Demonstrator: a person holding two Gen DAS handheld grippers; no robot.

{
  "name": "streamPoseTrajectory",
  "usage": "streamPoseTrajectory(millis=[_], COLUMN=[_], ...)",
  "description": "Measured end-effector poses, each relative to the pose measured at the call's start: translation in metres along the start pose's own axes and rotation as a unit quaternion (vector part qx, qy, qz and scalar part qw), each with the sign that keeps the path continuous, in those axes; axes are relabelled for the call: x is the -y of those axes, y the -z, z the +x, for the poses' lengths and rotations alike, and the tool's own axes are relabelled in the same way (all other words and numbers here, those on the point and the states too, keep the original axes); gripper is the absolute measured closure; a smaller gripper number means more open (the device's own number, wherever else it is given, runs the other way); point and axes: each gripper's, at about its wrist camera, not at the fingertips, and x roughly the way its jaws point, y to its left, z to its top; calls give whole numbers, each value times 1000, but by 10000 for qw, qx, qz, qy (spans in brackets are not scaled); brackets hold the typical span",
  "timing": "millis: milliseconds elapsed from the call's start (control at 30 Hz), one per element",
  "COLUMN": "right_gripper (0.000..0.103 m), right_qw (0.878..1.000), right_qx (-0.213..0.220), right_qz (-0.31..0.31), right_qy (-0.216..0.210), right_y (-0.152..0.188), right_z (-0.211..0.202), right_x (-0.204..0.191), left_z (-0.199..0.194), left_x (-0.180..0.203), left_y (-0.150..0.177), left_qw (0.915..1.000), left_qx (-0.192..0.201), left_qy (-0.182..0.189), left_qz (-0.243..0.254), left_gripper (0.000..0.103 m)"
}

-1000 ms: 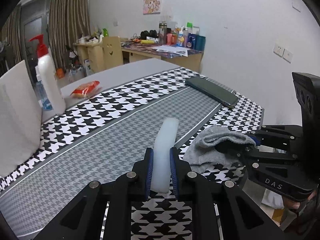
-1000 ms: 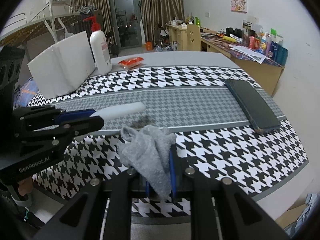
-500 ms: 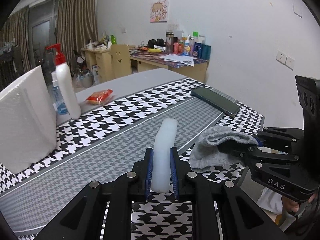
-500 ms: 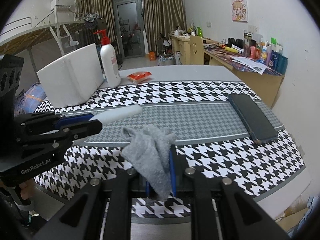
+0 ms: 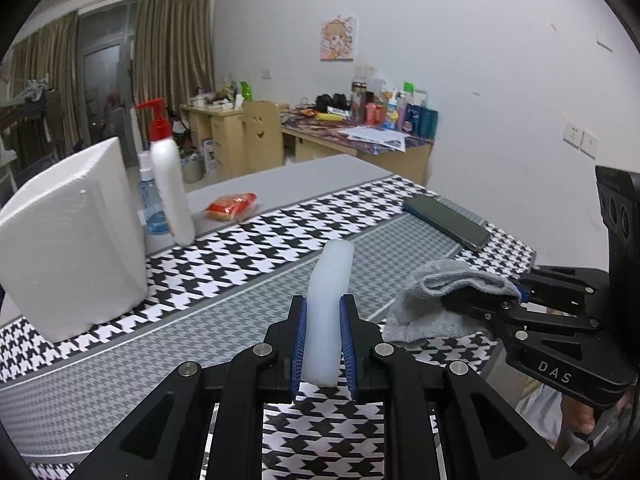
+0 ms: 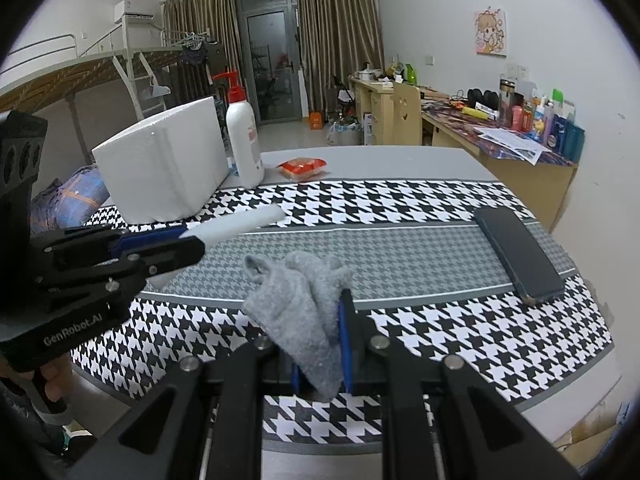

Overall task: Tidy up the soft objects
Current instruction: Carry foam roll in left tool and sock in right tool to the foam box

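Left tongs [image 5: 323, 344] clamp pale translucent soft bar [image 5: 329, 292]; right tongs [image 6: 322, 344] clamp crumpled grey cloth [image 6: 298, 300] at 3 o'clock. Both lifted, neither placed yet.

— Where can you pass over the table [image 6: 400, 168]?

— The grey middle strip of the cloth [image 6: 400, 256] lies bare ahead of you, between the white block [image 6: 164, 164] on the left and the dark phone [image 6: 518, 254] on the right. The plain grey far end is open too, apart from the red packet [image 6: 303, 168].

— What blocks you on the left?

— The white block stands tall at the edge, with the pump bottle [image 6: 242, 140] just beside it and a small blue bottle [image 5: 150, 200] tucked behind.

— And your own tools?

— The left gripper [image 6: 192, 242] juts in from the left with its white bar [image 6: 240, 224], close beside the right gripper [image 6: 320, 344] and its grey cloth [image 6: 304, 300].
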Motion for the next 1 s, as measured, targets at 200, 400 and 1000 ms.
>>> streamPoseTrajectory(millis=[200, 400, 1000], right_gripper=[84, 84, 84], right_qw=[10000, 9998, 9984], right_qx=[39, 159, 542], right_qz=[34, 79, -116], right_qy=[-7, -63, -75], right_y=[-5, -11, -25], right_z=[-2, -5, -18], right_x=[-5, -10, -37], left_z=[-12, -20, -47], left_x=[-9, -15, -29], left_y=[-3, -5, -8], left_qw=[9996, 9992, 9972], left_qx=[173, 258, 516], left_qy=[-178, -281, -524], left_qz=[-129, -138, -131], left_gripper=[85, 85, 85])
